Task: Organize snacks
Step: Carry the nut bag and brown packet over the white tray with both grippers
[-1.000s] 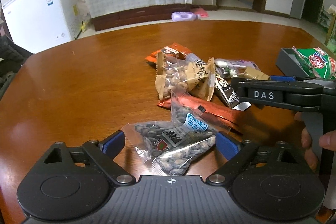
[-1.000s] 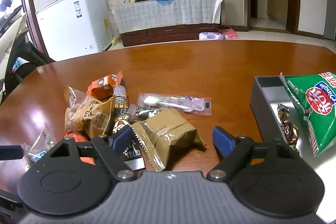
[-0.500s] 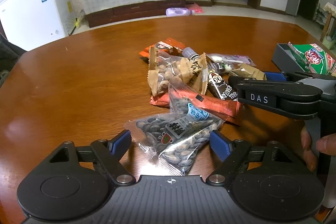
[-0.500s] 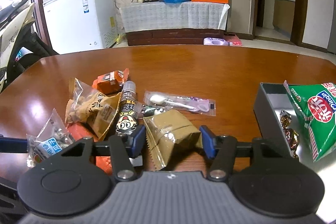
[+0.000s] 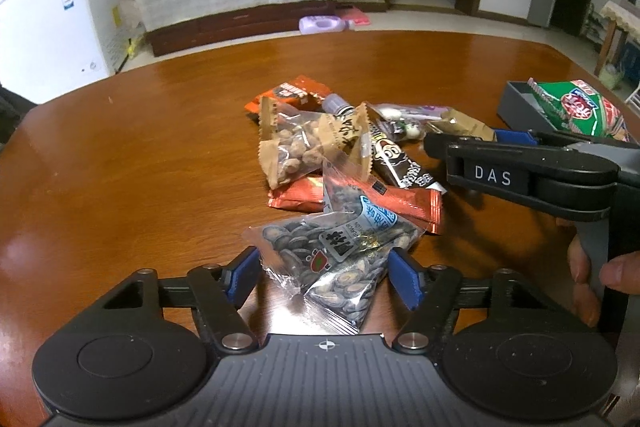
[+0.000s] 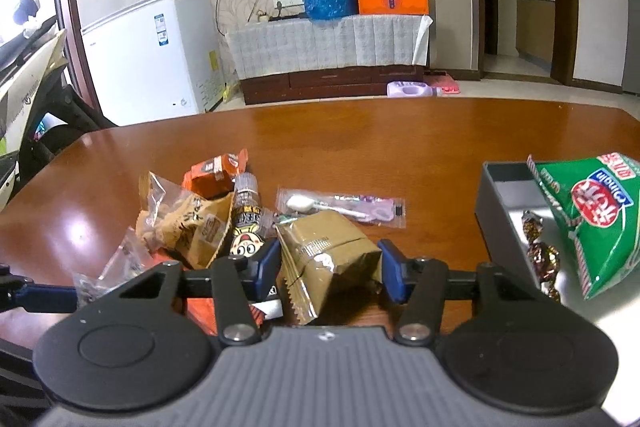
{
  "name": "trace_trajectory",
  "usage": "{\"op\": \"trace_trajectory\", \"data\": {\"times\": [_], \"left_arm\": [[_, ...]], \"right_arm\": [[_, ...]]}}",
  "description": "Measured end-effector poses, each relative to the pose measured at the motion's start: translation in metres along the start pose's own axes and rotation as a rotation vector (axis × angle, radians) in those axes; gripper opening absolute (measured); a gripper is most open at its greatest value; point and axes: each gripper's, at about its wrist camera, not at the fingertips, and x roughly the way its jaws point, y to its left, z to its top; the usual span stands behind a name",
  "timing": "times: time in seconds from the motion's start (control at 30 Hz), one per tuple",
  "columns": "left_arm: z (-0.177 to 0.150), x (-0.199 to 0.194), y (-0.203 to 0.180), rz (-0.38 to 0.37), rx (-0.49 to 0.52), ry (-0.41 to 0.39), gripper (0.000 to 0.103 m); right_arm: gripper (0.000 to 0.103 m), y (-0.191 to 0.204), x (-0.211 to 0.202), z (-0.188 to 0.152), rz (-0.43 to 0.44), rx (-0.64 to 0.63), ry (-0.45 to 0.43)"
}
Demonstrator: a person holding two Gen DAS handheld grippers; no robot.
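Nearest in the left wrist view, the left gripper [image 5: 326, 273] is set around a clear packet of dark seeds [image 5: 340, 259]. Its jaws have just been closing and both blue pads are seen against the packet's sides, so the packet is gripped where it lies on the wooden table [image 5: 140, 155].

In the right wrist view, the right gripper [image 6: 330, 269] is clamped on a tan foil packet [image 6: 328, 259]. Its jaws have just been closing, with the packet between them and both pads pressed to its flanks.

Just beyond, the remaining snacks are heaped together: a red foil packet [image 5: 400, 203], a brown bag of coated nuts [image 5: 308, 143], a dark tube with a cartoon face [image 6: 246, 227], an orange packet [image 6: 214, 173] and a clear sleeve holding a spoon [image 6: 344, 207].

To the right, a grey box [image 6: 496, 223] is placed on the table. A green bag [image 6: 596, 219] is propped in it, and wrapped candies [image 6: 540, 251] are seen inside.

At the right edge of the left view, a hand [image 5: 588, 279] is seen on the right gripper's handle.
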Motion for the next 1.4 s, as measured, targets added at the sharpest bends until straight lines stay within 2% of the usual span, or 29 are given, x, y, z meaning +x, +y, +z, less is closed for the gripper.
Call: {"op": "trace_trajectory", "data": {"times": [0.37,0.4,0.43,0.6,0.9,1.1,1.4], "left_arm": [[0.001,-0.015,0.0,-0.011,0.001,-0.058,0.061],[0.001,-0.016,0.0,-0.02,0.003,-0.06,0.049],[0.001,-0.018,0.0,-0.018,0.003,-0.057,0.048],[-0.003,-0.017,0.002,-0.023,0.001,-0.058,0.047],[-0.007,-0.039,-0.009,-0.037,0.058,-0.145,0.046],[-0.01,-0.055,-0.02,-0.067,0.07,-0.198,0.046],[-0.009,-0.072,-0.048,-0.146,0.101,-0.269,0.045]], "right_arm": [[0.053,0.002,-0.036,0.003,-0.005,0.007,-0.049],[0.053,0.003,-0.041,0.003,-0.008,0.004,-0.057],[0.053,0.003,-0.045,0.002,-0.012,0.0,-0.063],[0.053,0.005,-0.064,-0.003,-0.034,-0.023,-0.082],[0.053,-0.001,-0.1,-0.013,-0.051,-0.02,-0.088],[0.053,-0.004,-0.126,-0.021,-0.07,-0.024,-0.097],[0.053,-0.016,-0.177,-0.027,-0.119,-0.042,-0.166]]}}
